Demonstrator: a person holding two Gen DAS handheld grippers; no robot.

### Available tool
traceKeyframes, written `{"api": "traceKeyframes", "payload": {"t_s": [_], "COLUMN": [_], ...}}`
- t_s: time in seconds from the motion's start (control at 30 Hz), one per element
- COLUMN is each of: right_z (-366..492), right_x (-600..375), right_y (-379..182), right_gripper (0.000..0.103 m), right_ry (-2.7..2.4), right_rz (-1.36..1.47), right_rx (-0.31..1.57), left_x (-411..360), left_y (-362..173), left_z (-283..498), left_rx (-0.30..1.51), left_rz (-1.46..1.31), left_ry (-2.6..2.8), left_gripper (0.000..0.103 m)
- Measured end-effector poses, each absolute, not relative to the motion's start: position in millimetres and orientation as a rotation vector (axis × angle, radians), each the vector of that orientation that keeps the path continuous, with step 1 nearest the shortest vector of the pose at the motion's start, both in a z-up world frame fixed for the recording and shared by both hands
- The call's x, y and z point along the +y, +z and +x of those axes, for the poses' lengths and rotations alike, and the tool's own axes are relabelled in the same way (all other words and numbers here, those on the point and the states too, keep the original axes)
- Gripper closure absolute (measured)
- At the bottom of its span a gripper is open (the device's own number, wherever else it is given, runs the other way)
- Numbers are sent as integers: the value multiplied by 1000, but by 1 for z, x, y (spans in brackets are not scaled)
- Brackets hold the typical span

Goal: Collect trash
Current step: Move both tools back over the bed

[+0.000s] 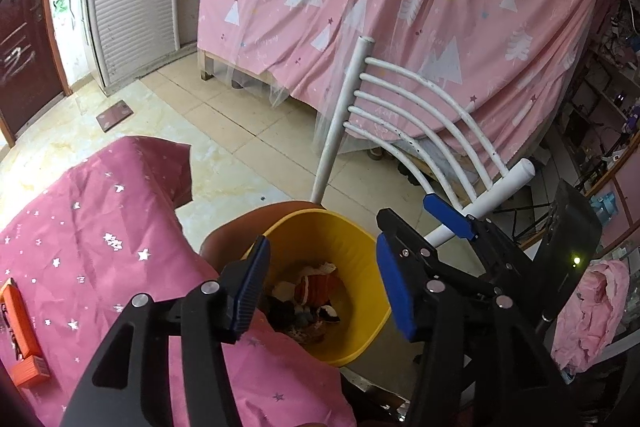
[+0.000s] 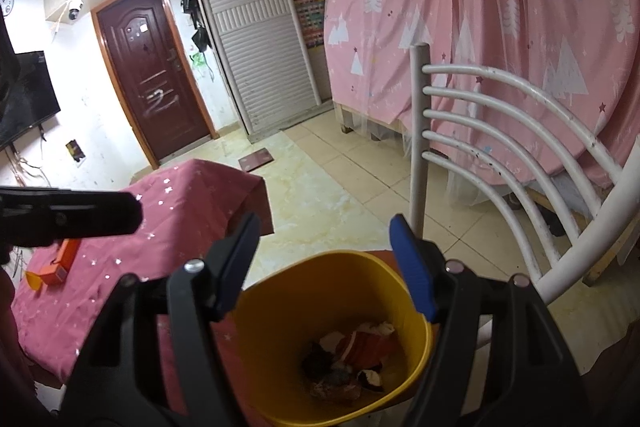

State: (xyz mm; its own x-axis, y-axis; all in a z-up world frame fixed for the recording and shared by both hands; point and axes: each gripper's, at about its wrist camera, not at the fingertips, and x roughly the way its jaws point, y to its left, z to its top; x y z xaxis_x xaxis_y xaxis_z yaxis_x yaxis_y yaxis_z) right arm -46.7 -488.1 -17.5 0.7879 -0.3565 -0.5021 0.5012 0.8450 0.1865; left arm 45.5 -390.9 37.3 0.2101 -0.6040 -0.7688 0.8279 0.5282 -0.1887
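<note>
1. Left wrist view looks down past the left hand-held gripper (image 1: 320, 291), whose blue-padded jaws stand apart with nothing between them.
2. Below that gap sits a yellow bin (image 1: 362, 343), open at the top, beside the edge of the desk (image 1: 100, 227), which is covered by a dark pink star-print cloth.
3. Trash (image 1: 308, 301) lies in the bottom of the bin: an orange-and-white wrapper among darker crumpled scraps; what the dark pieces are cannot be told.
4. An orange box (image 1: 22, 339) lies on the cloth at the far left, well apart from the bin.
5. The right hand-held gripper (image 1: 416, 223) enters this view from the right, above the bin's right rim; its blue pads are parted and empty.
6. Right wrist view shows the right hand-held gripper (image 2: 328, 267) from behind, jaws spread, hanging over the yellow bin (image 2: 416, 351) with no item held.
7. The trash (image 2: 356, 359) again shows inside the bin, bunched toward the lower right of its floor.
8. A white chair (image 2: 500, 131) with curved back rails stands just beyond and to the right of the bin, and the bin rests on a brown surface that looks like its seat.
9. Behind the chair hangs a pink curtain (image 2: 500, 7) printed with white trees.
10. Part of the left hand-held gripper's black body (image 2: 68, 215) crosses the left edge, above the orange box (image 2: 60, 263) on the desk (image 2: 192, 195).
</note>
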Motion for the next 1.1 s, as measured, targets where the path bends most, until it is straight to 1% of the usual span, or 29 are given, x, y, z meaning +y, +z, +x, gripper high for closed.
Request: {"api": "traceKeyframes", "payload": {"t_s": [0.27,0.63,1.1], "right_z": [-31,5,74], "right_x": [-463,-417,-331], "right_y": [-3,18,34], "right_gripper": [38,38,38], "right_ry": [-434,-357,-167], "right_rz": [270,180,81], "right_rx": [467,474,492], "left_x": [-358,-293,-180], "left_y": [52,64,67], "left_z": [57,89,155], "left_rx": [880,830,829], "left_rz": [240,164,28], "left_ry": [-982,-882,-677], "left_gripper": [55,55,55]}}
